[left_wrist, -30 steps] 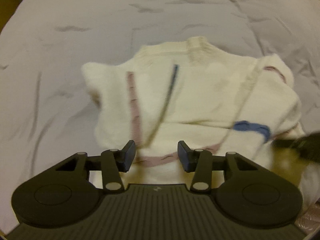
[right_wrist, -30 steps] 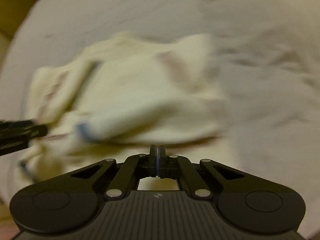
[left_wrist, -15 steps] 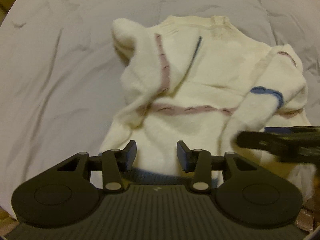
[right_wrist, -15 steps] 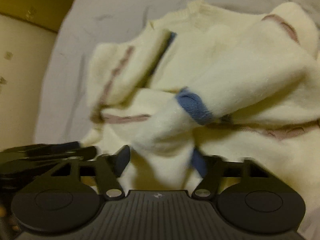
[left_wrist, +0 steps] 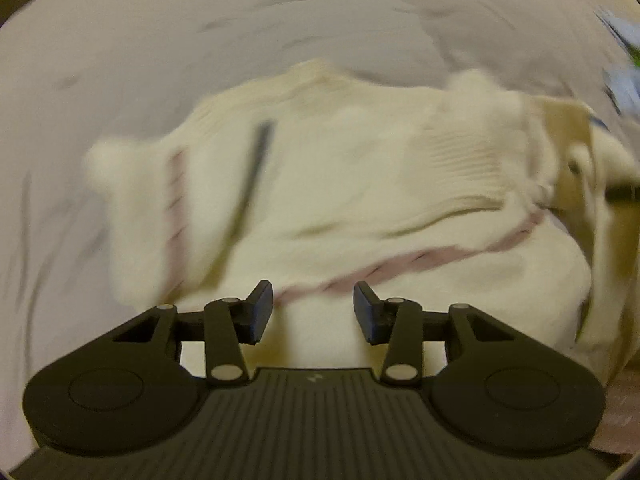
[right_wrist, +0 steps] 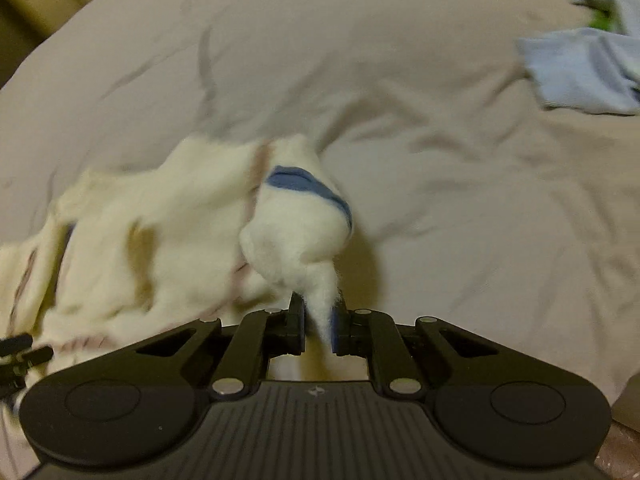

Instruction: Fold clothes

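While my right gripper (right_wrist: 318, 330) pinches a blue-banded sleeve of the fuzzy cream knit sweater (left_wrist: 340, 200) lying rumpled on the grey bedsheet (right_wrist: 440, 160), my left gripper (left_wrist: 313, 312) hovers spread and empty; folding looks unfinished. A pale blue garment (right_wrist: 580, 72) lies well apart, obstructing nothing.

A home bedroom: a bed (right_wrist: 440, 160) under a wrinkled pale sheet fills both views, with light-blue folded laundry (right_wrist: 580, 68) at two o'clock.

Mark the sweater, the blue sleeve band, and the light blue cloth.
sweater (left_wrist: 340, 184), left wrist view, chest panel.
blue sleeve band (right_wrist: 304, 182), right wrist view, band's middle.
light blue cloth (right_wrist: 580, 72), right wrist view, folded top face.
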### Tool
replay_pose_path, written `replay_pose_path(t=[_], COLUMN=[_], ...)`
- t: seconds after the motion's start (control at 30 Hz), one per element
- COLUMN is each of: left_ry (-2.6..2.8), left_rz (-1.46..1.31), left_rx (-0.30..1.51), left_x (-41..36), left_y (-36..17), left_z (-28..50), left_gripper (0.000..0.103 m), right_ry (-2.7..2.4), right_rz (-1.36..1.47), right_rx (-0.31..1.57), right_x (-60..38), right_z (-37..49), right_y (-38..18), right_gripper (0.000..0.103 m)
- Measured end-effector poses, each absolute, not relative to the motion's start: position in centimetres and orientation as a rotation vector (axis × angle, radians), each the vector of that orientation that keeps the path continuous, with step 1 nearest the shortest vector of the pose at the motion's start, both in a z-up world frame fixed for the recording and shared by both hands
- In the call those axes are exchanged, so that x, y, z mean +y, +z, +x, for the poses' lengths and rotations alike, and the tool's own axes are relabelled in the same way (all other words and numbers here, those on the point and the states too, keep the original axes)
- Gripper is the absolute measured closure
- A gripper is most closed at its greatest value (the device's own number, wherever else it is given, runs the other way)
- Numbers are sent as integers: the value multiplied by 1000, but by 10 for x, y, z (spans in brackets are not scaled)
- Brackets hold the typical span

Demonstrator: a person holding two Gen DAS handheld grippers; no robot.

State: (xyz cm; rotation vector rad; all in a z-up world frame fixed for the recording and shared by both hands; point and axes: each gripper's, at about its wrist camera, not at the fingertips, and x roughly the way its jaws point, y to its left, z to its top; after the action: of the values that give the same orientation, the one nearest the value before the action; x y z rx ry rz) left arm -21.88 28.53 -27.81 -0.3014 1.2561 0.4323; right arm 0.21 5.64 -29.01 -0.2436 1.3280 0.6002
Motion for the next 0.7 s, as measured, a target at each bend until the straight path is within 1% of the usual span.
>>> replay_pose_path(t=[0.03,0.1,0.17,0.27,0.3,0.33,0.37,0.43,0.5,0.57,0.63,0.67,0.7], left_ry=[393,318,270,238,228,222,233,325,489,706,949,1089,1231], left_rz=[-263,-174,-50,120,146,166,171,133,28,-57,-121,-142,-155], left_rx=[1251,1235,1244,1287,1287,1284,1279,1223,1117,1044,1024,1031,1050], left_x=[278,262,247,232,231,231,234,249,281,325,371,395,417], left_y=[-283,-295,-314,-349,-355,-359,-359,-343,-303,-260,-227,-217,-210], left_z=[-206,-183,-164,-148,-146,-145,-145,-157,-189,-241,-306,-342,-377], left_gripper=[59,50,47,46,53,65,98,96,97,97,96,96,95], right_ry=[597,595,607,618,616,609,603,591,573,542,496,488,499], right_rz=[-231,-210,-199,-195,-199,-207,-218,-255,-297,-339,-407,-428,-431], right_rx=[1321,1313,1320,1330,1331,1330,1325,1299,1266,1246,1245,1237,1216], right_x=[57,57,57,57,57,56,57,60,61,59,59,60,63], right_z=[9,19,11,9,11,12,13,15,24,34,45,49,52], right_y=[-289,-288,-289,-295,-298,-301,-302,-297,-296,-295,-299,-299,-296], right_gripper=[91,91,91,91,91,91,91,91,91,90,84,70,64])
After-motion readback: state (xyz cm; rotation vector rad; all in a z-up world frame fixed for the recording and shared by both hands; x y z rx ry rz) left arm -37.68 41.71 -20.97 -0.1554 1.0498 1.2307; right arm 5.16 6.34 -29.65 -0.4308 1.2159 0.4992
